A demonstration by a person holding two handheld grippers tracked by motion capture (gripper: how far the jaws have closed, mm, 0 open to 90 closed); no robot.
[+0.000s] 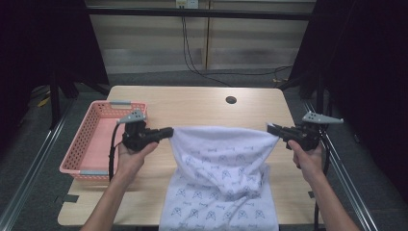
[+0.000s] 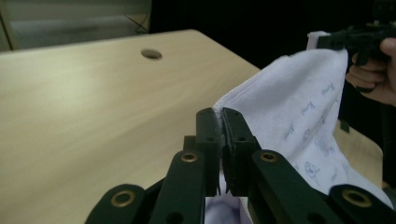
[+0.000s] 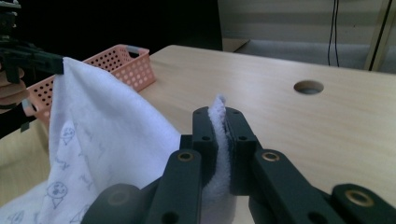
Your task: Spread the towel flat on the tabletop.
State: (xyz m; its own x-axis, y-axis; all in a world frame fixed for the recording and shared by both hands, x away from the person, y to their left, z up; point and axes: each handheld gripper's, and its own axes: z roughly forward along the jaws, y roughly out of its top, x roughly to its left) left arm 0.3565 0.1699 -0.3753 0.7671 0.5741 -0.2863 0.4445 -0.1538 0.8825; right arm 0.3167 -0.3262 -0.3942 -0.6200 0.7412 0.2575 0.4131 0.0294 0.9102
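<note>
A white towel [image 1: 219, 168] with small blue prints hangs stretched between the two grippers above the wooden table [image 1: 202, 106], its lower part draping over the table's near edge. My left gripper [image 1: 169, 132] is shut on the towel's left top corner [image 2: 219, 106]. My right gripper [image 1: 270, 128] is shut on the right top corner [image 3: 218, 105]. In the left gripper view the towel [image 2: 299, 107] runs off to the far hand. In the right gripper view the towel [image 3: 93, 126] slopes toward the other gripper at far left.
A pink plastic basket [image 1: 82, 144] sits at the table's left edge, seen too as the basket [image 3: 121, 63] in the right gripper view. A round cable hole [image 1: 231, 100] lies at the table's back. Black curtains flank both sides; cables hang down the rear wall.
</note>
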